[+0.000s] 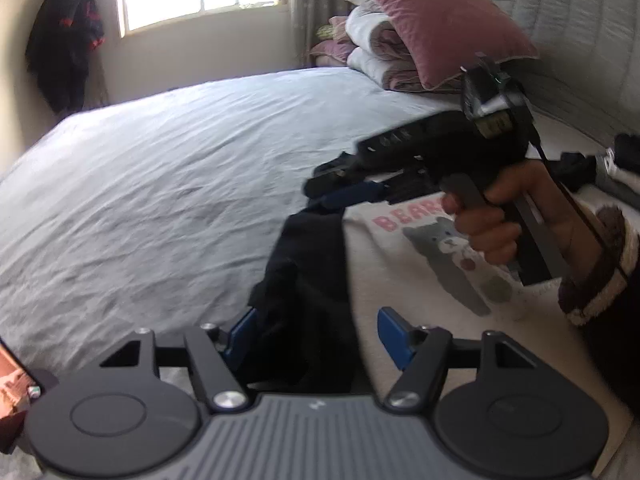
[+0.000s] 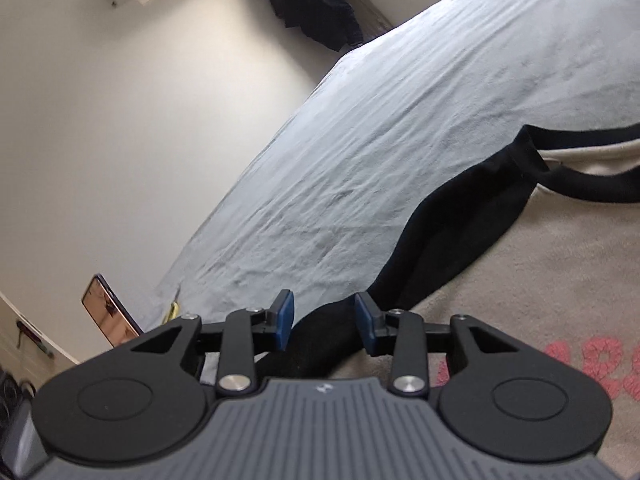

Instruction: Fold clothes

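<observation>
Black sleeve (image 1: 308,280) hangs between the spread left tool (image 1: 316,336), untouched; right tool (image 2: 324,320) pinches its cuff. Sweatshirt (image 1: 404,264) lies on bed (image 1: 168,168): soft, light; grip seams.

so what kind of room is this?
Most likely a home bedroom: a wide bed with a pale blue sheet, a mauve velvet pillow on folded quilts, and a grey padded headboard.
</observation>
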`<move>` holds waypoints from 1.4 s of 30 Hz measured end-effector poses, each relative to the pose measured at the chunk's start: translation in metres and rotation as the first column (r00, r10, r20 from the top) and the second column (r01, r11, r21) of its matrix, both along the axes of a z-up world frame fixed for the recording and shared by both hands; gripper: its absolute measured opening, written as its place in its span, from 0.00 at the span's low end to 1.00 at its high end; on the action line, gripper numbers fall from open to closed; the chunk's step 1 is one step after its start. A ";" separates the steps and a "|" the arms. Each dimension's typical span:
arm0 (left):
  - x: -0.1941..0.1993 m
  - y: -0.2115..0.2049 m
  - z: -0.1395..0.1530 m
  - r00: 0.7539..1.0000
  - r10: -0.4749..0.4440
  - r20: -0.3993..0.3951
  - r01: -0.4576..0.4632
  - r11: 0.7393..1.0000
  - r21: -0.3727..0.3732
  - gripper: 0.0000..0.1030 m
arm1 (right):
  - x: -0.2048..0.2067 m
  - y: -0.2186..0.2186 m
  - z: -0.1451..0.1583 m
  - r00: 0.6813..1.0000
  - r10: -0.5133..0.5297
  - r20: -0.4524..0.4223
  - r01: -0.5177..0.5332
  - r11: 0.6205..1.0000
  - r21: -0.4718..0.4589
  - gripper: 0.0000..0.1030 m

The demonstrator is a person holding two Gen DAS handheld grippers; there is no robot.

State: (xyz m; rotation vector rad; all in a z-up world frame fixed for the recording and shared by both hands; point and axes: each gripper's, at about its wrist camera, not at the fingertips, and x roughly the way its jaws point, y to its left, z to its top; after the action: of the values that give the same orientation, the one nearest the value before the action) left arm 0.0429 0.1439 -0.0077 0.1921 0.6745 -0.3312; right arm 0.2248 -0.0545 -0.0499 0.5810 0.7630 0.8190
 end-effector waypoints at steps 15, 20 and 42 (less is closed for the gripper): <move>0.036 0.005 0.000 0.944 0.309 0.113 -0.307 0.951 -0.038 0.13 | -0.001 -0.019 0.005 0.998 -0.052 0.035 0.052 0.999 0.017 0.39; 0.069 0.024 0.023 0.900 0.423 0.103 -0.416 0.905 -0.083 0.13 | -0.001 -0.020 0.001 0.997 -0.065 0.034 0.064 0.998 0.015 0.39; 0.214 0.094 0.023 0.728 0.686 0.019 -0.685 0.725 0.080 0.21 | 0.000 -0.005 -0.013 0.997 -0.060 0.046 0.065 0.992 -0.113 0.39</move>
State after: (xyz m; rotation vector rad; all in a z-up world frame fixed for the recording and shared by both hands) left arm 0.2570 0.2376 0.0150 0.0051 0.7254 0.4210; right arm 0.2243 -0.0592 -0.0629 0.4816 0.7442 0.7231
